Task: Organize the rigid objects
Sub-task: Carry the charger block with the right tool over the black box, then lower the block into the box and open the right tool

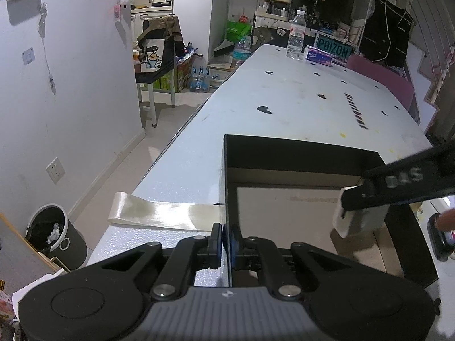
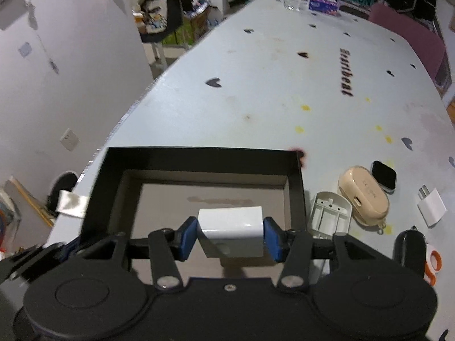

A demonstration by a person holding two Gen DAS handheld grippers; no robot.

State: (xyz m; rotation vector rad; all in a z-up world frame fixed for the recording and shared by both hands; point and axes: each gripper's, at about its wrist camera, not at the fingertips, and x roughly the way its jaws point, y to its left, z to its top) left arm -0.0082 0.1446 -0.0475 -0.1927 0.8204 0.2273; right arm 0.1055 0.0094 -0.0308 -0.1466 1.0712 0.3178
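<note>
A black open box [image 2: 295,182] with a brown floor sits at the table's near left edge. My right gripper [image 2: 230,237] is shut on a white charger block [image 2: 231,228] and holds it over the box's inside. In the left wrist view the right gripper [image 1: 369,196] enters from the right with the white block [image 1: 345,218] above the box [image 1: 284,150]. My left gripper [image 1: 226,245] is shut on the box's left wall. To the right of the box lie a white plastic shell [image 2: 330,211], a beige case [image 2: 362,196], a small black square device [image 2: 384,176], a white plug [image 2: 430,206] and a black oval object [image 2: 409,248].
The white table [image 2: 270,99] with black hearts stretches away. A water bottle [image 1: 296,35], a tissue box [image 1: 318,55] and a POIZON box [image 1: 332,48] stand at its far end. A tape strip [image 1: 159,213] hangs off the left edge. A bin [image 1: 55,236] stands on the floor.
</note>
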